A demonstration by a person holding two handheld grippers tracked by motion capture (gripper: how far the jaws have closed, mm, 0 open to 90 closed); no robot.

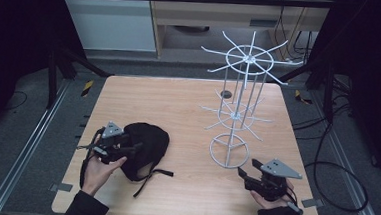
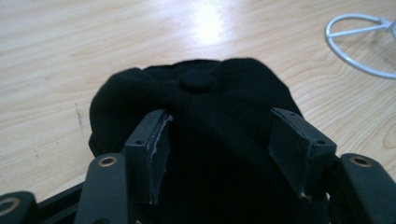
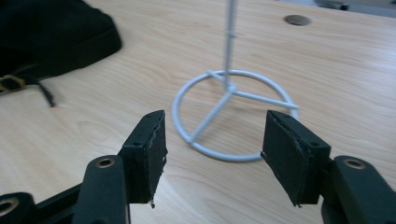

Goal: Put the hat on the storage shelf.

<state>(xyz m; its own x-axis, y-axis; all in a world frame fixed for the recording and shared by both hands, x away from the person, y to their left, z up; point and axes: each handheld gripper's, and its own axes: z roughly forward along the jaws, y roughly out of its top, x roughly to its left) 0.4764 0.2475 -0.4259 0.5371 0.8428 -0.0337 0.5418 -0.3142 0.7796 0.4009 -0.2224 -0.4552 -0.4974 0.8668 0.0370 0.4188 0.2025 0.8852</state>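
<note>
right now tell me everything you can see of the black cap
The black cap is soft, dark fabric with a round button on its crown and a thin strap with a brass-coloured buckle trailing toward the table's near edge. It lies slumped on the wooden table, left of the white wire rack. The left gripper has its open jaws over the cap.

Black cap (image 1: 146,142) lying crown-up at the table's seven o'clock, strap trailing; white wire rack (image 1: 238,105) standing upright at three o'clock
</note>
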